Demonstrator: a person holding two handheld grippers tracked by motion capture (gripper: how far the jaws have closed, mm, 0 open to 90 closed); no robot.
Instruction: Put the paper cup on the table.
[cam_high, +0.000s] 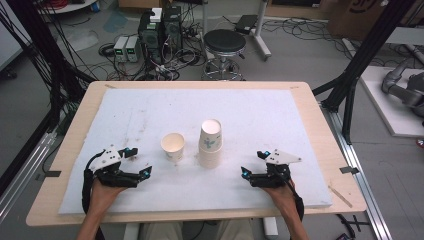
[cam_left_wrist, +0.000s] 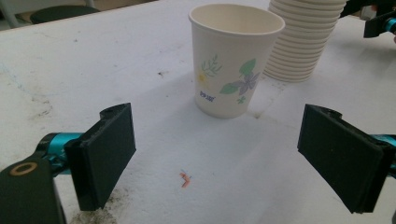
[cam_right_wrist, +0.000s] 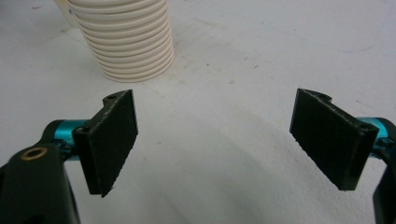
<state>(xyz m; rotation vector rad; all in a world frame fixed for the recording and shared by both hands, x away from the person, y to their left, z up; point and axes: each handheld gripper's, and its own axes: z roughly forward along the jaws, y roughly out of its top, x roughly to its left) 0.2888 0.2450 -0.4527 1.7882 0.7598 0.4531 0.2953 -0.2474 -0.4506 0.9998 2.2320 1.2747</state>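
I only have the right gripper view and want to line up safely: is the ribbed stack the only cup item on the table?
Observer: No, a single cup stands upright beside the stack of cups, apart from it.
Operator: Is the other claw holding it?
Observer: No, the left claw is open, short of the cup.
Operator: Any print on the single cup?
Observer: Yes, flowers and leaves on its side.

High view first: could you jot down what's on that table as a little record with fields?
surface: white foam sheet on a wooden table
single cup: upright white paper cup with flower print, empty
stack: upside-down stack of white paper cups, to its right, apart
left claw: open, pointing at the single cup
right claw: open, near the stack
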